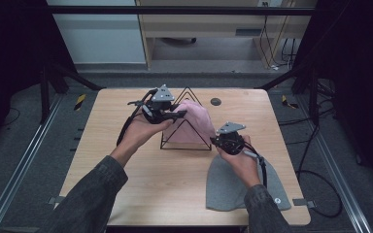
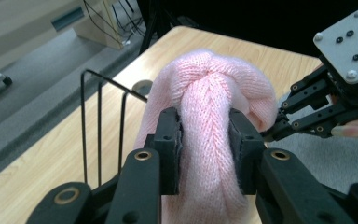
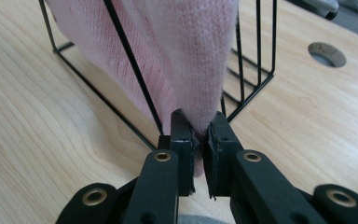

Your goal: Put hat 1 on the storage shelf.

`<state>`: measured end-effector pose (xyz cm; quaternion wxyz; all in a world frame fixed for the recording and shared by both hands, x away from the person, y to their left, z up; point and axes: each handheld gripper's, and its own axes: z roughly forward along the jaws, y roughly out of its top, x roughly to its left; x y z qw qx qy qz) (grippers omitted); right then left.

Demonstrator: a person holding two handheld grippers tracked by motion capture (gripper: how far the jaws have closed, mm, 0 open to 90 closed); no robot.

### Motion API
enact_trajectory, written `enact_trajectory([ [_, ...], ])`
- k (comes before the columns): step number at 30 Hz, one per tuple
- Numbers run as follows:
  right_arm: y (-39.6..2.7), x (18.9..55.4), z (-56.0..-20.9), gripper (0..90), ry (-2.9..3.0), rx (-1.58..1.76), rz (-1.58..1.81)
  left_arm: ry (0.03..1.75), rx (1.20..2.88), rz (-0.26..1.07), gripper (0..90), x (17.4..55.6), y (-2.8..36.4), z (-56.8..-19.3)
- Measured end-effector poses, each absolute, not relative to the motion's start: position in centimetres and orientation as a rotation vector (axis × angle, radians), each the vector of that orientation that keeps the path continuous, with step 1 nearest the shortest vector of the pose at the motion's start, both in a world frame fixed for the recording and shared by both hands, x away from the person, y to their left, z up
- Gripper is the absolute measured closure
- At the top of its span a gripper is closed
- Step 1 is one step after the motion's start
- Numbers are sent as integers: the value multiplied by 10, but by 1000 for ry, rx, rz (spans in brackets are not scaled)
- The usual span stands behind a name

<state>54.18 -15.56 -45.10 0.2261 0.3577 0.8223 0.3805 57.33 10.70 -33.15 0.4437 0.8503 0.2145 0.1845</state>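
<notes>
A pink knitted hat (image 1: 195, 122) is draped over a black wire triangular stand (image 1: 186, 142) at the middle of the wooden table (image 1: 126, 165). My left gripper (image 1: 174, 115) comes in from the left and is shut on a bunched fold of the pink knitted hat (image 2: 209, 116), which bulges between its pads. My right gripper (image 1: 217, 141) sits at the stand's right front corner and is shut on the lower edge of the pink knitted hat (image 3: 200, 70), pinched thin between its fingertips. In the left gripper view the right gripper (image 2: 272, 135) reaches in from the right.
A grey knitted hat (image 1: 228, 187) lies flat on the table under my right forearm, near the front right edge. A round hole (image 1: 215, 101) is set in the tabletop behind the stand. Cables trail off the table's right side.
</notes>
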Motion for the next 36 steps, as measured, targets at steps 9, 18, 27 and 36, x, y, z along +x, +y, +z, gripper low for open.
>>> enact_trajectory([
  [9,-159,540,-452,652,2273,1025,1021,553,2107,426,688,571,104,-336],
  [18,-184,524,-440,434,2236,1065,941,581,2109,406,631,567,106,-342],
  [27,-221,521,-443,332,2212,1188,874,607,2064,415,347,554,116,-344],
  [36,-259,524,-453,356,2246,1330,828,647,2089,394,128,518,152,-364],
])
